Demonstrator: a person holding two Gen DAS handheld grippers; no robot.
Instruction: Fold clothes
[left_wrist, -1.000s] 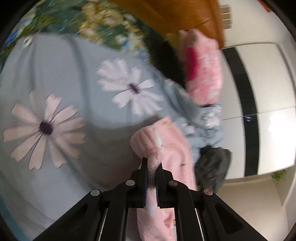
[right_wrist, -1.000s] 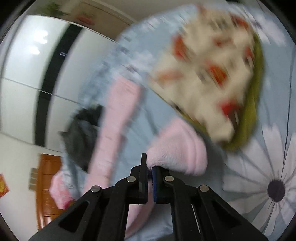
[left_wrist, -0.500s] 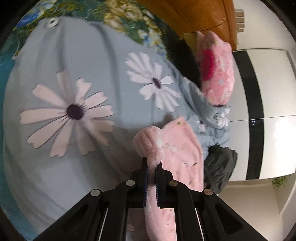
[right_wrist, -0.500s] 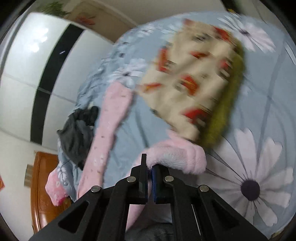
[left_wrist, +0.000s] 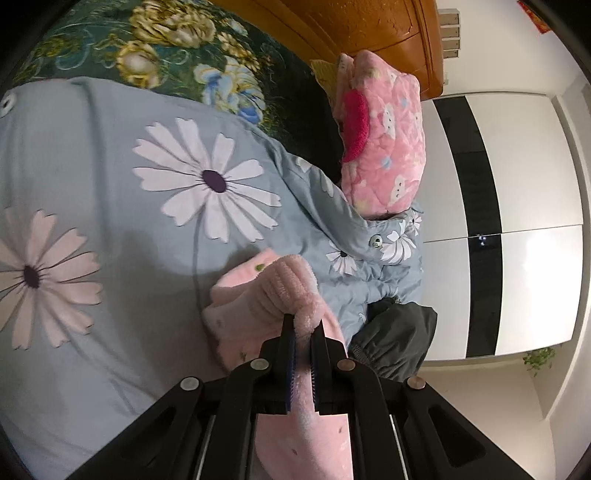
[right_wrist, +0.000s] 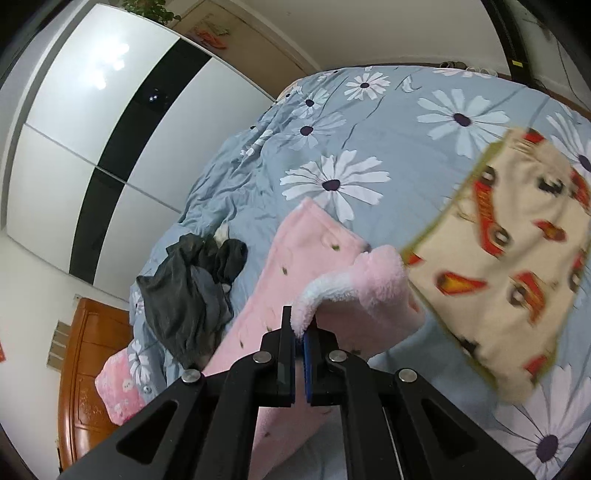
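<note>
Left gripper (left_wrist: 303, 339): fingers clamped on a bunched, rolled edge of the pink fleece garment (left_wrist: 266, 302); thick pile fills the gap between them.
Right gripper (right_wrist: 301, 334): fingers clamped on another edge of the same pink fleece garment (right_wrist: 314, 266), at a white-tipped fold.
Garment location: lifted at both gripped edges; the rest trails down onto the bed cover (right_wrist: 369, 122). One long panel lies flat toward the dark garment (right_wrist: 192, 291).
Step in hand (judgement): a fold is under way, with the held edge being carried over the lying part.
Risk 1: the pile is plush and compressible, and both grips are near the edge, so the cloth may creep out under a pull.
Risk 2: uneven travel of the two grippers would skew the fold line and leave the layers misaligned.
Risk 3: the trailing panel lies near the dark garment and may drag it along or snag on it.
Risk 4: the car-print cloth (right_wrist: 517, 258) lies just beside the lifted fold; contact could disturb it.
Materials: pink fleece, soft, thick, with small dark flecks; bed cover, smooth grey-blue weave with daisy print, wrinkled at the far side; dark garment, thin and crumpled; pink quilted item (left_wrist: 384, 147), padded.
</note>
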